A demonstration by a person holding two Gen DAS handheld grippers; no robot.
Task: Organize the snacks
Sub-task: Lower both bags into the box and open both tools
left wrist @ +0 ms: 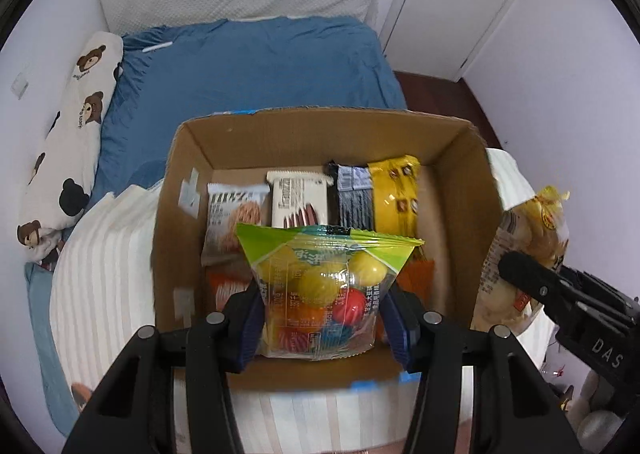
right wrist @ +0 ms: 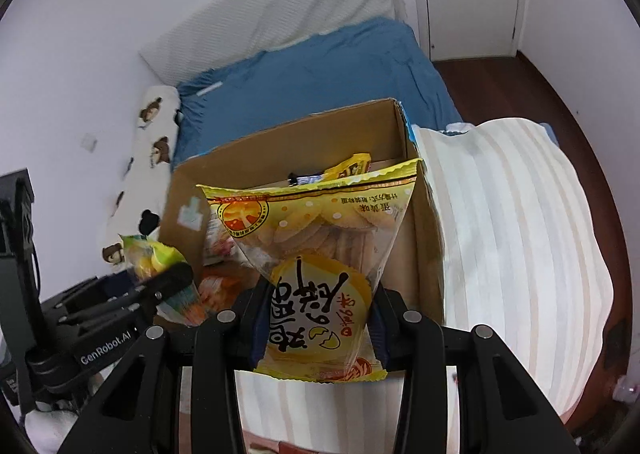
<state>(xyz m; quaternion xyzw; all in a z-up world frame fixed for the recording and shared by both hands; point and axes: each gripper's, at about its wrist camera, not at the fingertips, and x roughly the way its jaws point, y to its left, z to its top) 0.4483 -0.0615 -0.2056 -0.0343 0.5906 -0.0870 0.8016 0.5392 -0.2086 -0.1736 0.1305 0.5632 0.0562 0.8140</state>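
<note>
A: Left claw grips the candy bag over the cardboard box on the bed. Slippery?

B: Probably; light, crinkly film. Right claw clamps the yellow cracker bag at its lower half, near the box's right wall; likely fragile.

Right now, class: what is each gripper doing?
Left gripper: closed on the bag of colourful candy balls.
Right gripper: closed on the yellow egg-cracker bag.
</note>
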